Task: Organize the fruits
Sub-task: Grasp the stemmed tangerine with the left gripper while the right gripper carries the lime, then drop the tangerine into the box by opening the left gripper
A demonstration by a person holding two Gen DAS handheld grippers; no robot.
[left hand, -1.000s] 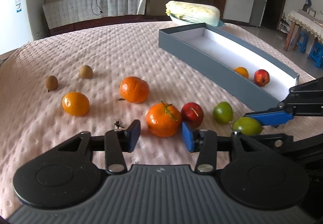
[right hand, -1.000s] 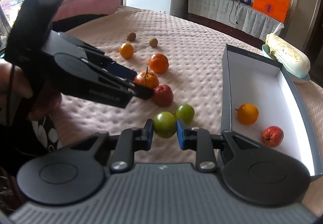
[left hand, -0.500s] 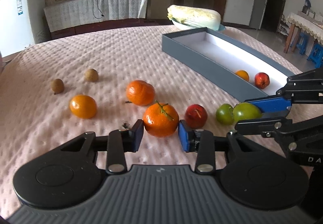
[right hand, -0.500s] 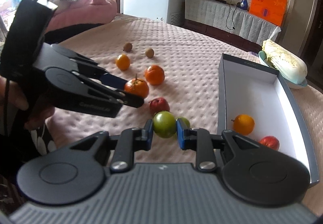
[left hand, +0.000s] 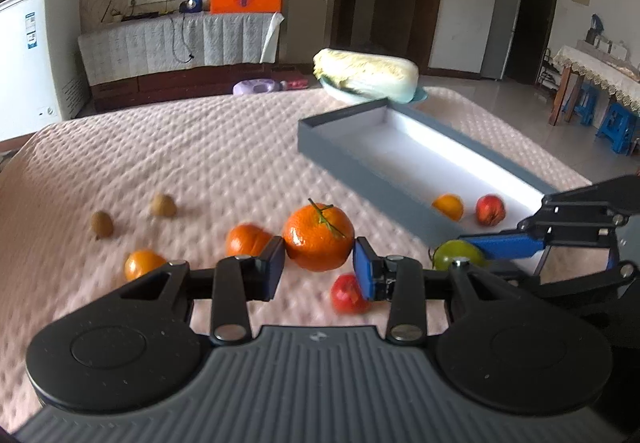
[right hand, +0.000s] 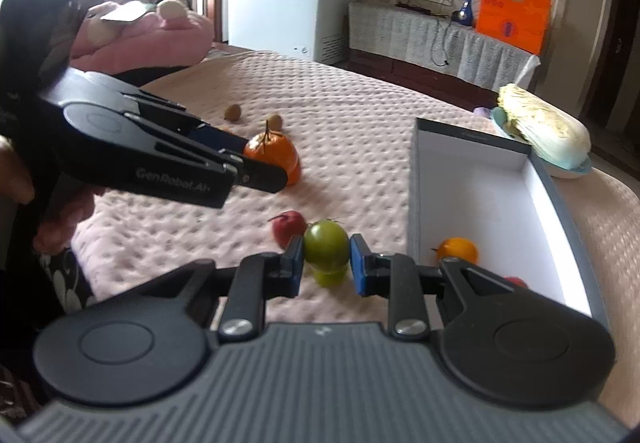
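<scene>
Fruit gripped in both tools

Left gripper [left hand: 319, 269] has just closed its pads onto the stemmed tangerine [left hand: 319, 237], held above the pink cloth [left hand: 208, 147]. Right gripper [right hand: 326, 265] clamps a green fruit [right hand: 326, 242]. Grey box [right hand: 416, 179] lies at two o'clock, holding an orange [right hand: 457, 250].
</scene>
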